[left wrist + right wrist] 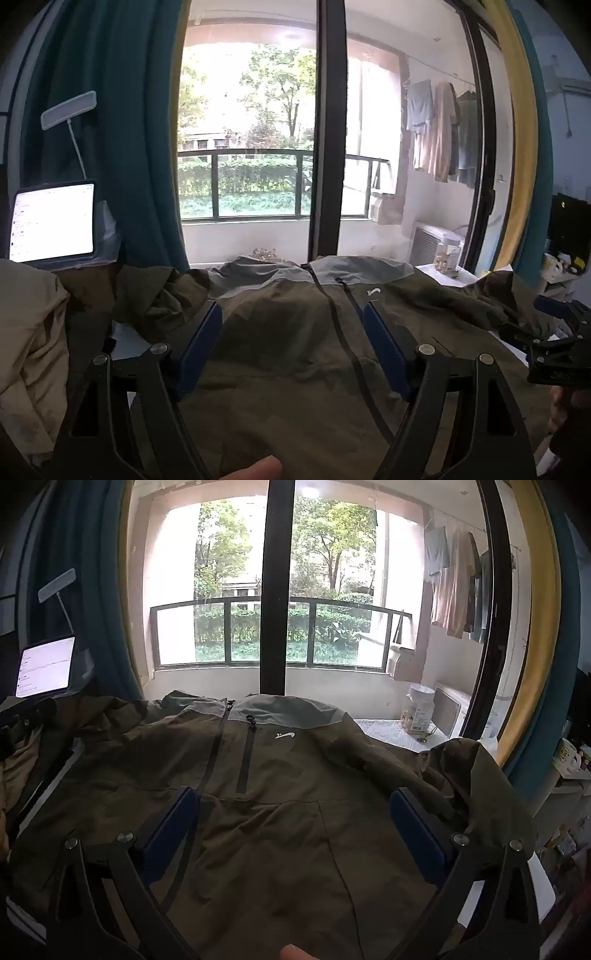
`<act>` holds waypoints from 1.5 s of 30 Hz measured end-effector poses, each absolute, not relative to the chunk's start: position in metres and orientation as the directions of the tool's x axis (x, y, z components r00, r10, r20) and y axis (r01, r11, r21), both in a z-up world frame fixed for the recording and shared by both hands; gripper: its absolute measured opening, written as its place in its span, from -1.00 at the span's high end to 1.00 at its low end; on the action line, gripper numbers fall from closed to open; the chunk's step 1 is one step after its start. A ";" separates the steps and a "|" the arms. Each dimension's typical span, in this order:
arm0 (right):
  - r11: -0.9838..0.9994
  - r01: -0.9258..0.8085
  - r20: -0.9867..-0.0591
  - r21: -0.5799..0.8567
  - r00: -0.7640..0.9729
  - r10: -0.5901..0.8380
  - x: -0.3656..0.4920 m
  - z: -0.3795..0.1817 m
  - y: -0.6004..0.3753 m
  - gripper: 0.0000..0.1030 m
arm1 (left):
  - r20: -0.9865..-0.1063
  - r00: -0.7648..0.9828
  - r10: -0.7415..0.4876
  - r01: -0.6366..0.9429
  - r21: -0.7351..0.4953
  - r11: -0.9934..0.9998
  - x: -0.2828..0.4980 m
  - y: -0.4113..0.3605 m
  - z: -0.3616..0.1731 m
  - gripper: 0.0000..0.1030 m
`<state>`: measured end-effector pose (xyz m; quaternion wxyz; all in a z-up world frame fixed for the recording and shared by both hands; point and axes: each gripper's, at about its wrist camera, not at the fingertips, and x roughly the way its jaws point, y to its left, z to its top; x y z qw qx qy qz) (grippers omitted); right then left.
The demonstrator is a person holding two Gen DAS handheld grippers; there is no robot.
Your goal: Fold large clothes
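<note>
Right wrist: jacket [280,812] edge, seemingly unobstructed.

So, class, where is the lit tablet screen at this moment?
The tablet stands at the far left in both wrist views, against the teal curtain, just beyond the left sleeve of the olive jacket and below a small lamp.

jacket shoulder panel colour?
Grey, above the olive-brown body of the jacket; the shoulder panel shows best in the right wrist view.
</note>
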<state>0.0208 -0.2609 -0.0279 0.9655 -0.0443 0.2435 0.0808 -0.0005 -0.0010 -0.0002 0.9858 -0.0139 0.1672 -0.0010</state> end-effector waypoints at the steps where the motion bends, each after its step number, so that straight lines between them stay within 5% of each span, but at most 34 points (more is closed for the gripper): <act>1: 0.983 -0.178 -0.477 -0.045 0.869 0.135 0.021 -0.028 -0.261 -0.99 | -0.325 0.946 -0.005 -0.003 -0.022 1.000 -0.002 -0.002 0.000 -0.58; 45: 0.983 -0.178 -0.484 -0.045 0.865 0.134 0.022 -0.027 -0.262 -0.99 | -0.308 0.945 -0.113 0.078 -0.125 0.989 -0.004 0.003 0.001 -0.58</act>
